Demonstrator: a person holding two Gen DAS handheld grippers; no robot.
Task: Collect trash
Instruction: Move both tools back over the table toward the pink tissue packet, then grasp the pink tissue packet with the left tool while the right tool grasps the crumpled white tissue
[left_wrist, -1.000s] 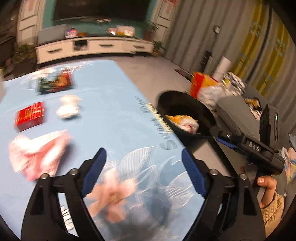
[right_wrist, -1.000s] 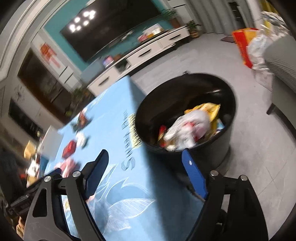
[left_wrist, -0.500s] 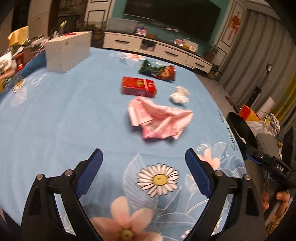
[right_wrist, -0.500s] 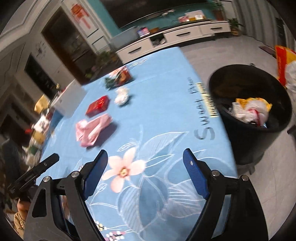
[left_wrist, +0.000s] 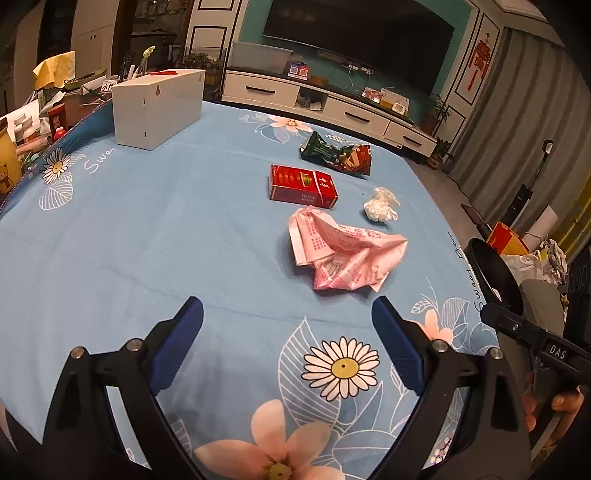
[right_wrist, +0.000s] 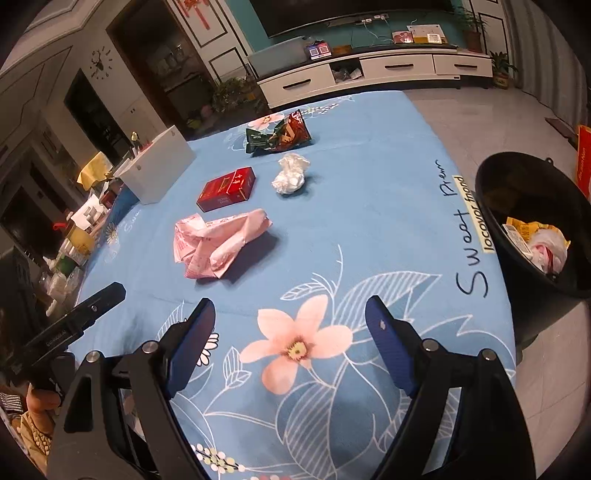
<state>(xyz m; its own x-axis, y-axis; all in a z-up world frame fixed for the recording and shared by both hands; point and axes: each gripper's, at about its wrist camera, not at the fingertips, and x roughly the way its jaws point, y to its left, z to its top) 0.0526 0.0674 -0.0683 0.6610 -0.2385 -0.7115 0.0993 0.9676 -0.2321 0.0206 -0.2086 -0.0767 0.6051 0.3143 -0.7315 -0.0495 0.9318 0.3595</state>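
The left gripper (left_wrist: 286, 317) hangs over the blue flowered tablecloth (left_wrist: 147, 240) with its 2 blue pads spread wide and nothing between them; only a printed daisy lies in the gap. The right gripper (right_wrist: 290, 315) is likewise spread wide and empty, above a pink printed flower.

1 second ago both wrist views were filled by the black trash bin (right_wrist: 532, 221) at the table's edge. Now both have swung round to face the tabletop, and the bin sits at the right margin of each view, with yellow and white wrappers showing inside it in the right wrist view.

4 pieces of trash lie on the cloth ahead of the grippers. Nearest is a crumpled pink wrapper (left_wrist: 343, 254), then a red cigarette-style box (left_wrist: 303, 186) and a white tissue wad (left_wrist: 380, 205) just beside each other, and farthest a green and red snack bag (left_wrist: 336, 153). None touches a gripper. A white box (left_wrist: 159, 107) stands at the far left of the table.

The cloth's edge near the bin reads "Sweet" in script, with a yellow label beside it that I cannot read with certainty. The right gripper's body, seen in the left wrist view, carries a tag reading "DAS". Print on the pink wrapper and red box is too small to read.
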